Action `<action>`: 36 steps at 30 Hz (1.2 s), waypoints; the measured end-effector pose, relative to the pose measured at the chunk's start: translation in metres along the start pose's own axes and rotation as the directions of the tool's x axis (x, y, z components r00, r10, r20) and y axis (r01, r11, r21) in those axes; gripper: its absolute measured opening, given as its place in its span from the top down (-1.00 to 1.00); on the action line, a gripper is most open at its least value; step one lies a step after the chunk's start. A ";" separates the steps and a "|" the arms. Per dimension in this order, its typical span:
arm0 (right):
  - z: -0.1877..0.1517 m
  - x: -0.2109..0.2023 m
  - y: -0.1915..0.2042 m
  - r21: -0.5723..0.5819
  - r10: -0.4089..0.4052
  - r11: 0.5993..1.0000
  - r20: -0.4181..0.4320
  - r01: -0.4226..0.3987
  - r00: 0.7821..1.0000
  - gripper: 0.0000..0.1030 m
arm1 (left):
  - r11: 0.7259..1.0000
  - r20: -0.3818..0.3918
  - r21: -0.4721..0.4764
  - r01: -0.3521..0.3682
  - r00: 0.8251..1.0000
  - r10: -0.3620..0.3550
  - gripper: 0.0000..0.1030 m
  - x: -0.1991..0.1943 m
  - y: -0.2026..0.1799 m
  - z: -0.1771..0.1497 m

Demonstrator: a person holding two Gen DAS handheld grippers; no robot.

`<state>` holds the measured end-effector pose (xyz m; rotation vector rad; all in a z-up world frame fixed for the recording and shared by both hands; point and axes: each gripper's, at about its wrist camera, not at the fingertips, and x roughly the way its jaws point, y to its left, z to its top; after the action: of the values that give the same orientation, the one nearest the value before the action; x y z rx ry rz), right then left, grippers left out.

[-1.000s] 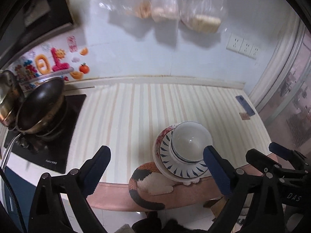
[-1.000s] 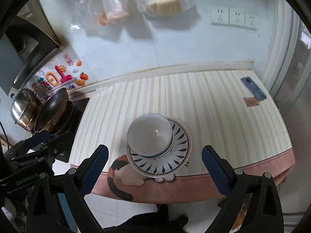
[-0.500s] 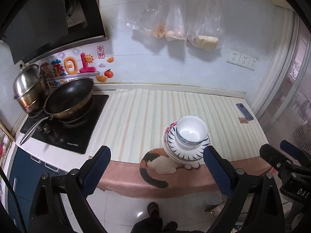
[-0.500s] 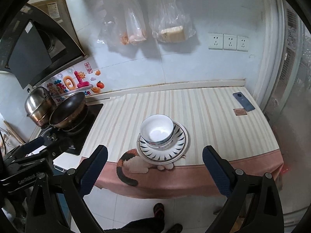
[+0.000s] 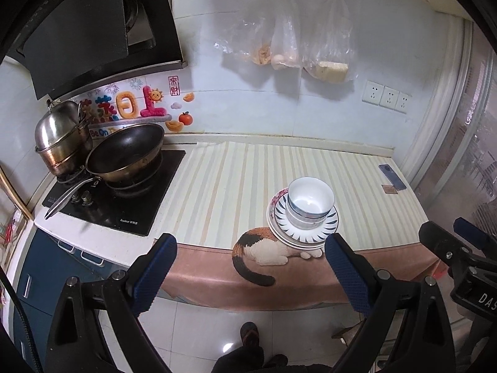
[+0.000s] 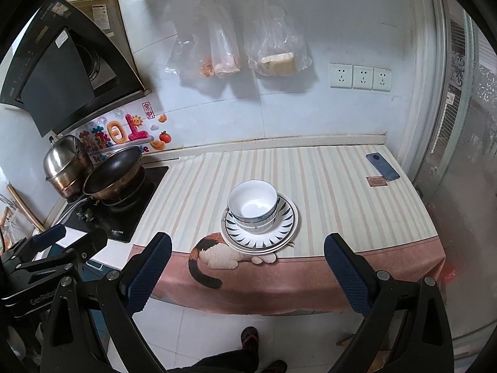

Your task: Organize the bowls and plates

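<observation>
Bowls (image 5: 310, 205) are nested together and sitting on a stack of plates (image 5: 306, 230), the top one with dark dashes round its rim, and the whole pile sits near the front edge of the striped counter cloth (image 5: 236, 186), right above the printed cat (image 5: 264, 253). In the left wrist view that's around 1 o'clock from the middle of the frame; in the right wrist view it's pretty much dead centre, a touch toward 12.

Left gripper (image 5: 248, 275) has its fingers spread wide with nothing between them, and it's hanging out over the floor, well apart from the pile. Right gripper (image 6: 247, 273) is the same deal, wide apart, empty, clear of the counter edge.

Honestly this looks about done to me. Everything's in one tidy pile and I can't spot any stray plate or bowl anywhere else on the counter. Only other stuff up there is a phone (image 6: 382, 171) at about 2 o'clock in the right view, plus a wok (image 5: 124, 152) and a steel pot (image 5: 59, 140) over on the stove at 9 to 10 o'clock in the left view. If anything's left, maybe nudging the pile back from the edge, since the bottom plate sits close to it.
</observation>
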<state>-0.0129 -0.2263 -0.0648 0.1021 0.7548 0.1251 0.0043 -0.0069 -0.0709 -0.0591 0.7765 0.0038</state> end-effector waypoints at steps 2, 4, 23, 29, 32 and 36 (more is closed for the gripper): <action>-0.002 0.000 0.000 0.002 0.002 1.000 -0.002 -0.002 1.000 -0.95 | 1.000 0.006 0.000 -0.001 1.000 0.001 -0.90 -0.003 0.001 -0.001; -0.004 0.001 0.000 0.001 -0.002 1.000 -0.006 0.002 1.000 -0.95 | 1.000 0.012 0.002 0.002 1.000 -0.002 -0.90 -0.006 0.002 -0.002; -0.002 0.002 0.002 -0.001 -0.008 1.000 0.000 0.008 1.000 -0.96 | 1.000 0.047 -0.014 -0.005 0.999 0.006 -0.90 -0.015 0.011 0.000; 0.003 0.001 0.002 -0.001 -0.015 1.000 0.009 0.015 1.000 -0.96 | 1.000 0.047 -0.014 -0.004 0.999 0.005 -0.90 -0.015 0.013 0.000; 0.002 0.001 0.004 -0.003 -0.017 1.000 0.007 0.017 1.000 -0.96 | 1.000 0.047 -0.016 -0.004 0.999 0.005 -0.90 -0.015 0.014 0.000; 0.002 0.001 0.004 -0.001 -0.016 1.000 0.008 0.016 1.000 -0.96 | 1.000 0.049 -0.020 -0.008 0.999 0.009 -0.90 -0.016 0.016 -0.002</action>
<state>-0.0109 -0.2224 -0.0639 0.0950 0.7473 0.1097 -0.0086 0.0091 -0.0614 -0.0747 0.7272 0.0207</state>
